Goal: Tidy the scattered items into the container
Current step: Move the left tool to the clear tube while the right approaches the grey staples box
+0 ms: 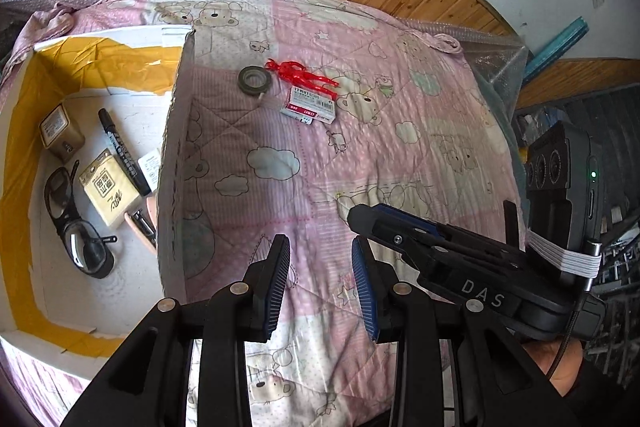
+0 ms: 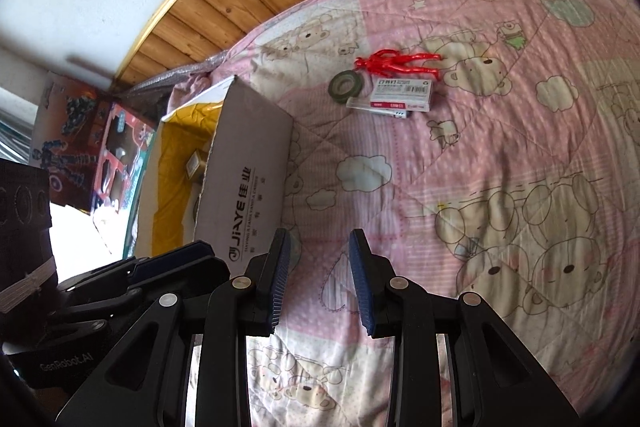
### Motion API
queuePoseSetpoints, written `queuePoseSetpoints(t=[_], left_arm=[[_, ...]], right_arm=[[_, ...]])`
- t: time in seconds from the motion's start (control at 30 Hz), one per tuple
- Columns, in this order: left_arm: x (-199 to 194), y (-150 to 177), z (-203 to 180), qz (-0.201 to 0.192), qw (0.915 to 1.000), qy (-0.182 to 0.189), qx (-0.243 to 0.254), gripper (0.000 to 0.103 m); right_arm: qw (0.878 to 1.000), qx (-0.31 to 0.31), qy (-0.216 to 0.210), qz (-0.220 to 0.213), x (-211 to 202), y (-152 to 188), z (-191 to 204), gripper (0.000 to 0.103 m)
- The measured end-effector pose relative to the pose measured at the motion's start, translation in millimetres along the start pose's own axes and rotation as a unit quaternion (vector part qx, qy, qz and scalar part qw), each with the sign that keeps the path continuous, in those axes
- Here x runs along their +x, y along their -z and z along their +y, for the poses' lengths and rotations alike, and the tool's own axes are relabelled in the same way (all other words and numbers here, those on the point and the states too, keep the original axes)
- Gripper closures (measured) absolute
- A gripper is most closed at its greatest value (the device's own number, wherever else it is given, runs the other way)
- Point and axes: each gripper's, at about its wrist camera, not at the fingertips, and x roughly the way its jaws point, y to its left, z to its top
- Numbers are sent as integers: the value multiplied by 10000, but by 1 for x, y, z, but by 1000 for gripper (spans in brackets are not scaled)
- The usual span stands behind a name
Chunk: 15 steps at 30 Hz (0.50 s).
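both tongs, left (image 1: pixel 322 283) and right (image 2: pixel 320 279), hover agape above the quilt (image 2: pixel 460 167).

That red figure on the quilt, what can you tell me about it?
The red figure is a small, glossy humanoid toy, plastic by its look, lying flat on the pink quilt with limbs spread. Its legs reach the white staple box, seemingly touching it; the tape roll lies beside its head. Neither claw is near it.

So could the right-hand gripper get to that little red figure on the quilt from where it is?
Probably yes. The right gripper is open and empty, and only bare quilt lies between it and the red figure. The tape roll and small box sit close beside it.
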Motion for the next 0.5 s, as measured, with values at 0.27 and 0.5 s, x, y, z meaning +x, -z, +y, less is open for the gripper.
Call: queuePoseSetpoints(t=[0.27,0.5], left_arm=[[14,-30,-6,-39,9992,-357,193,69],[31,-47,0,93,9990,-408,133,69]], right_arm=[[10000,-13,-5,7,9,-30,-10,70],[9997,-187,23,129,29,-56,-8,70]])
